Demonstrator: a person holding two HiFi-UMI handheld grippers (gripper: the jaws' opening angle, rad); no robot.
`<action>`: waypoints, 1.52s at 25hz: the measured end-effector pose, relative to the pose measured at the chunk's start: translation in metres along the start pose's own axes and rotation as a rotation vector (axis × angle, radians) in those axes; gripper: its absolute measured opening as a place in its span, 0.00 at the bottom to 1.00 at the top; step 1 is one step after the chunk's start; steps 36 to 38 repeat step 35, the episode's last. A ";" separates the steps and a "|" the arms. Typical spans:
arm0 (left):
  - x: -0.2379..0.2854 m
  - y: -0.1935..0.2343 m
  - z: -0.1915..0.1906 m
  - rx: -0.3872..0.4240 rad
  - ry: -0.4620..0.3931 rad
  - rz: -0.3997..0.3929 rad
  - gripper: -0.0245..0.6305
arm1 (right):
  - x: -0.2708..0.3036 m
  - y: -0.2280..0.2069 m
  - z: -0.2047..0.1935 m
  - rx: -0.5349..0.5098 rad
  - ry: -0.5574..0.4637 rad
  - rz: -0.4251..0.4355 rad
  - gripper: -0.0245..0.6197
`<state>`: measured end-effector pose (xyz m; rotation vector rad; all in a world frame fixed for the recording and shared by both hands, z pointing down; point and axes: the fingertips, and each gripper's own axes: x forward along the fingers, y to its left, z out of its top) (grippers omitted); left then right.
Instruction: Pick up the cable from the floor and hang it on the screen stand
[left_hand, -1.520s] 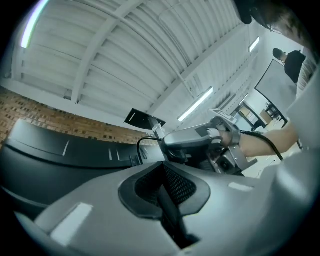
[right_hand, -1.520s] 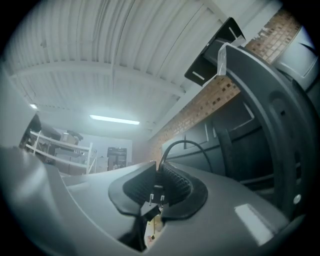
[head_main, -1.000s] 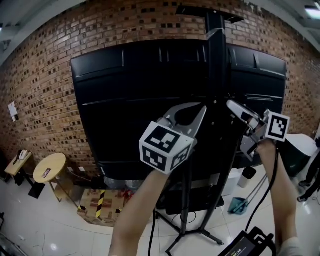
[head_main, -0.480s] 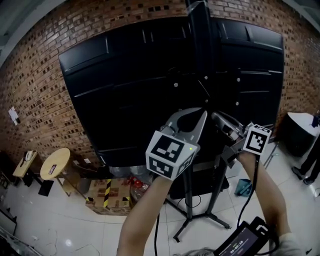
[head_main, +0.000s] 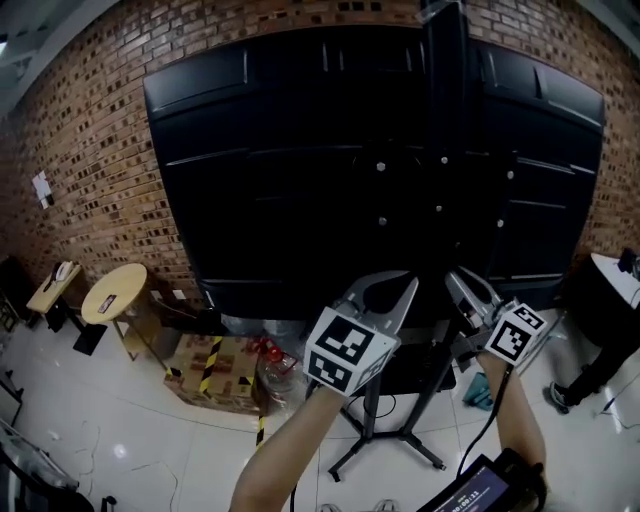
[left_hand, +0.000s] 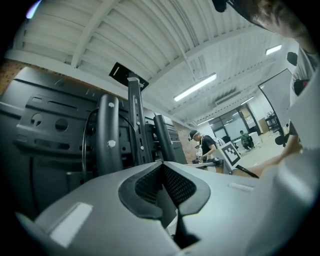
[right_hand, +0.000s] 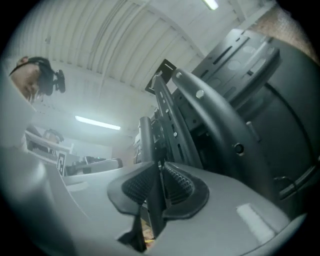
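Observation:
The back of the big black screen (head_main: 300, 180) fills the head view, on a black stand with a pole (head_main: 445, 120) and splayed feet (head_main: 400, 440). My left gripper (head_main: 398, 282) (left_hand: 161, 164) points up at the screen's lower edge, shut, with nothing between its pads. My right gripper (head_main: 458, 283) (right_hand: 160, 167) is just right of it, beside the pole. A black cable (right_hand: 154, 205) lies between the right pads, which still touch it while the jaws are opening. The cable (head_main: 497, 415) hangs down along my right forearm. The stand's curved arm (right_hand: 215, 115) rises close ahead of the right gripper.
A brick wall (head_main: 90, 130) is behind the screen. On the white tiled floor are a round wooden table (head_main: 112, 295) at the left and a cardboard box (head_main: 205, 375) with yellow-black tape. A person (head_main: 600, 370) stands at the right edge. Other people (left_hand: 205, 145) are far off.
Both grippers have come down in the head view, from in front of the screen's back to its lower edge. They stay close together by the pole.

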<state>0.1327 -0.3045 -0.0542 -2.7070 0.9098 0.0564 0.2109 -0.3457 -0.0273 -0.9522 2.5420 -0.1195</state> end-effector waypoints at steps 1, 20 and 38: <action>-0.004 -0.001 -0.007 -0.014 -0.006 0.010 0.07 | -0.008 0.005 -0.003 -0.056 0.004 -0.006 0.13; -0.094 -0.075 -0.092 -0.288 -0.051 0.128 0.07 | -0.053 0.127 -0.116 -0.102 0.168 0.003 0.04; -0.130 -0.051 -0.086 -0.298 -0.053 0.192 0.07 | -0.058 0.147 -0.118 -0.121 0.156 -0.017 0.04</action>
